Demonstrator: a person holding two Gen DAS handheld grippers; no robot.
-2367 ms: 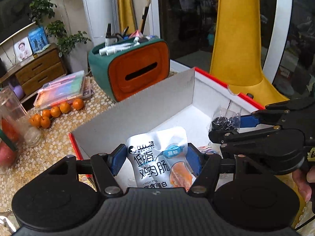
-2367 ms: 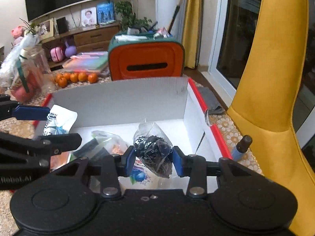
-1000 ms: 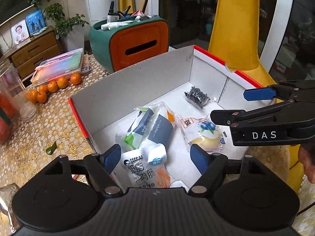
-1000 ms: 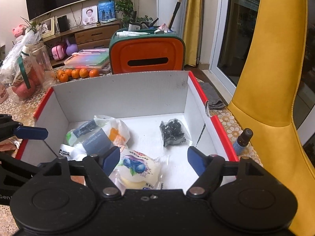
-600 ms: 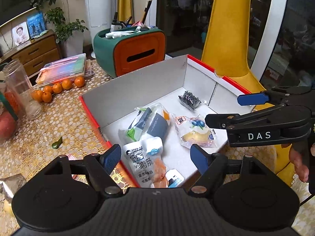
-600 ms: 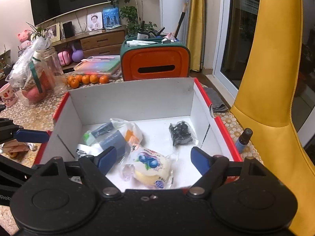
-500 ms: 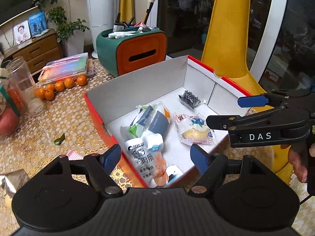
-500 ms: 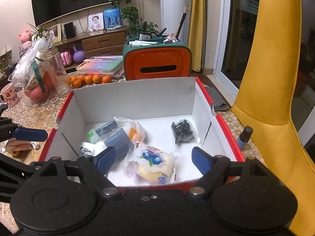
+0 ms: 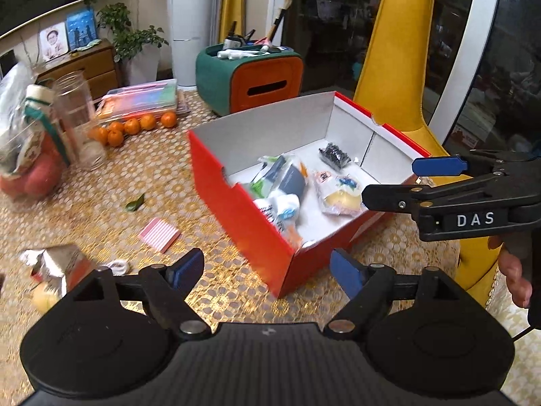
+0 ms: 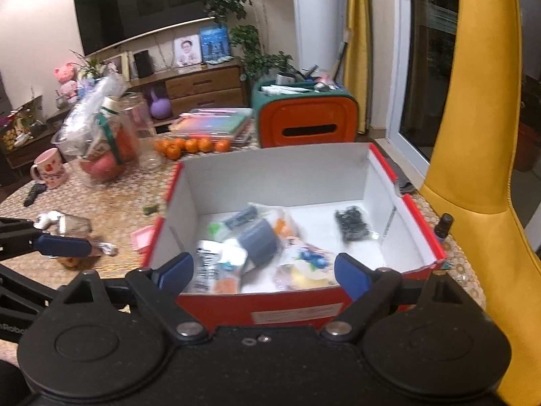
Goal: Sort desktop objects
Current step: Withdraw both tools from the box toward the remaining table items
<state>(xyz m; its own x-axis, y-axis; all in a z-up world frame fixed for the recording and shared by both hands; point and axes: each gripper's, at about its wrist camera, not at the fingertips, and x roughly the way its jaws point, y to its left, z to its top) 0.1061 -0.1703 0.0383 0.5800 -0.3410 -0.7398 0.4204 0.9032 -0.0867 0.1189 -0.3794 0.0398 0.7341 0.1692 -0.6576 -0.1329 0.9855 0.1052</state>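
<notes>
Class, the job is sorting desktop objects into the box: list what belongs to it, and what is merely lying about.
Belongs to the job:
red box
snack packets
pink notepad
crumpled wrapper

Lying about:
oranges
pink mug
yellow chair

Left black two-finger gripper with blue pads (image 9: 267, 272): jaws wide apart, just opened further, nothing between them, angled downward. Right black two-finger gripper with blue pads (image 10: 263, 272): jaws likewise just widened, empty, angled downward. Bare hand (image 9: 514, 267) grips its handle.
</notes>
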